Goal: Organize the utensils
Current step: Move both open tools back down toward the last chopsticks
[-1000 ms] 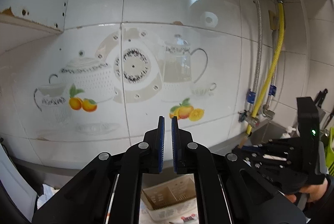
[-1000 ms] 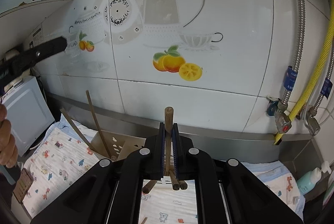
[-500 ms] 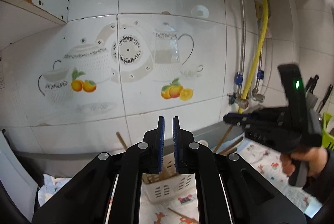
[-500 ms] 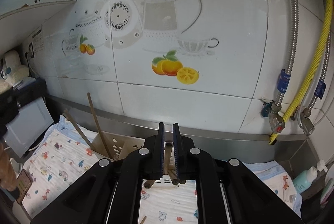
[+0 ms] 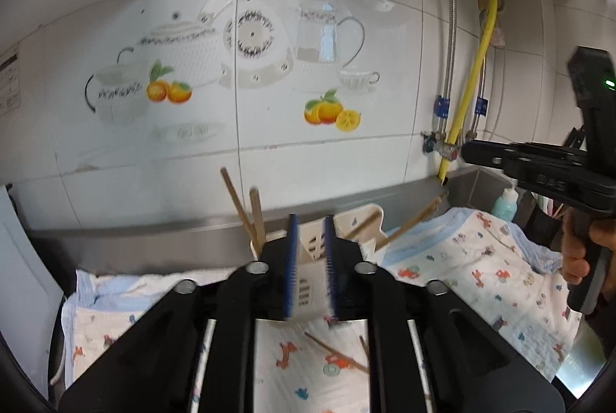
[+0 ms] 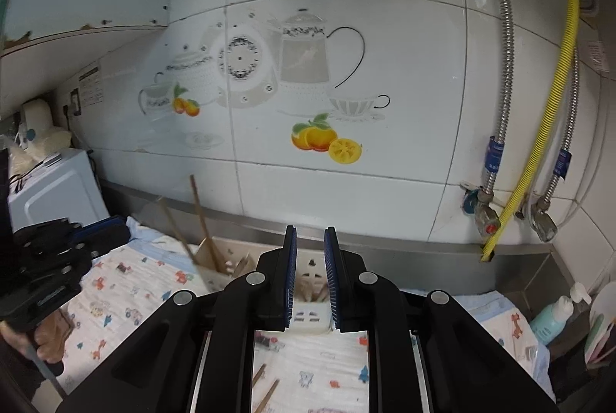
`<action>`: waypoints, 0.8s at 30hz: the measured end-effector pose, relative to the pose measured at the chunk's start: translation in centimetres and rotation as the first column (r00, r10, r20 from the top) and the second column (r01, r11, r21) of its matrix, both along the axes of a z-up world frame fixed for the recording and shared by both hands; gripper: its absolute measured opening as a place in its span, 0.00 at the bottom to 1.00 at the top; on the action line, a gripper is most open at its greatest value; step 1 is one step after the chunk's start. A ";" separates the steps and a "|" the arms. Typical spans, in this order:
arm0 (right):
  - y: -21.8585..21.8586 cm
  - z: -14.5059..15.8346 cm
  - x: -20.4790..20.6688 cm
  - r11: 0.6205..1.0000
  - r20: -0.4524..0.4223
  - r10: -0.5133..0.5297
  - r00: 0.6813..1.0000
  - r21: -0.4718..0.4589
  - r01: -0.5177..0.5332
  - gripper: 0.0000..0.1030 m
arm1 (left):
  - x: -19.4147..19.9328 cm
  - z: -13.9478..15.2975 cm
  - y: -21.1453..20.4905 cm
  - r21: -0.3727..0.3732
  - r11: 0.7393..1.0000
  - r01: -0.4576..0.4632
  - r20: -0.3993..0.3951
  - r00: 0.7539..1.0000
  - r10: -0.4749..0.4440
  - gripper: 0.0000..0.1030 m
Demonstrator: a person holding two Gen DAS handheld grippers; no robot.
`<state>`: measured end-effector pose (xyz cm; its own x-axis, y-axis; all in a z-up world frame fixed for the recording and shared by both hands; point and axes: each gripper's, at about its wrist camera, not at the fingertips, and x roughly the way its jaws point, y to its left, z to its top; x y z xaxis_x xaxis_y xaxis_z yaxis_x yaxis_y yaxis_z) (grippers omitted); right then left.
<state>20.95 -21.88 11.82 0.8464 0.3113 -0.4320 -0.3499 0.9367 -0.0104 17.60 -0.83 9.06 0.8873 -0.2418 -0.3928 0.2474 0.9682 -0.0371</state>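
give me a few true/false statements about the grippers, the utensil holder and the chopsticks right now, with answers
1. The right gripper is clamped on a chopstick. False: its fingers stand apart with nothing between them.
2. Two chopsticks stand leaning in the cream utensil holder. True.
3. The left gripper holds a spoon. False: it is open and empty.
4. Loose chopsticks lie on the patterned cloth in front of the holder. True.
5. The hose on the tiled wall is red. False: it is yellow.
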 end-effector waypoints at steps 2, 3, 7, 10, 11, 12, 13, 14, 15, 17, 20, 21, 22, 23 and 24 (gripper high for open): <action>-0.2 -0.8 -1.6 1.000 -0.004 0.012 1.000 0.014 -0.012 0.14 | -0.6 -0.7 0.3 -0.003 1.000 -0.006 -0.013 1.000 0.006 0.23; -0.3 -1.4 -2.3 1.000 -0.009 0.018 1.000 0.020 -0.018 0.14 | -0.8 -1.0 0.4 -0.005 1.000 -0.008 -0.019 1.000 0.007 0.23; -0.4 -4.2 -4.9 0.998 -0.049 0.046 0.998 0.039 -0.044 0.14 | -1.7 -2.3 1.3 -0.027 0.999 -0.036 -0.045 0.998 0.035 0.43; -0.3 -6.9 -6.9 0.997 -0.087 0.065 0.994 0.048 -0.061 0.14 | -2.3 -3.3 1.8 -0.038 0.998 -0.044 -0.060 0.997 0.042 0.45; -0.3 -7.9 -7.4 0.996 -0.100 0.070 0.992 0.054 -0.065 0.14 | -2.5 -3.6 1.9 -0.041 0.998 -0.047 -0.068 0.997 0.044 0.46; -0.3 -9.2 -8.1 0.995 -0.127 0.083 0.988 0.066 -0.075 0.14 | -2.7 -4.1 2.0 -0.042 0.998 -0.053 -0.078 0.996 0.049 0.49; -0.3 -10.0 -8.5 0.995 -0.141 0.087 0.986 0.070 -0.077 0.14 | -2.9 -4.6 2.2 -0.040 0.997 -0.060 -0.087 0.995 0.056 0.49; -0.3 -11.2 -9.2 0.994 -0.159 0.087 0.983 0.073 -0.077 0.14 | -3.1 -4.9 2.3 -0.041 0.997 -0.062 -0.092 0.994 0.058 0.49; -0.2 -12.0 -9.5 0.994 -0.174 0.091 0.981 0.074 -0.079 0.14 | -3.4 -5.4 2.5 -0.048 0.997 -0.066 -0.102 0.993 0.060 0.49; 0.0 -14.3 -10.3 0.994 -0.213 0.098 0.972 0.074 -0.084 0.14 | -3.7 -6.1 2.8 -0.060 0.995 -0.075 -0.121 0.990 0.067 0.51; 0.1 -17.3 -11.2 0.992 -0.269 0.114 0.956 0.086 -0.094 0.14 | -4.1 -7.2 3.2 -0.071 0.994 -0.085 -0.147 0.986 0.074 0.52; 0.2 -17.9 -11.3 0.991 -0.281 0.119 0.952 0.092 -0.097 0.14 | -4.3 -7.5 3.3 -0.066 0.994 -0.091 -0.150 0.985 0.080 0.52; 0.3 -18.7 -11.5 0.990 -0.298 0.125 0.946 0.098 -0.100 0.14 | -4.5 -7.8 3.4 -0.063 0.993 -0.096 -0.152 0.985 0.086 0.52; 0.4 -19.4 -11.6 0.990 -0.309 0.129 0.942 0.100 -0.103 0.14 | -4.6 -8.0 3.4 -0.064 0.993 -0.099 -0.156 0.984 0.088 0.52; 0.5 -19.9 -11.8 0.989 -0.316 0.131 0.940 0.100 -0.105 0.14 | -4.8 -8.4 3.6 -0.069 0.992 -0.101 -0.164 0.982 0.089 0.52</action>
<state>9.18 -21.42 -8.07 0.6218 0.4454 -0.6442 -0.4302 0.8816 0.1943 12.84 2.76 0.68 0.8344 -0.1946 -0.5157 0.1393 0.9797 -0.1444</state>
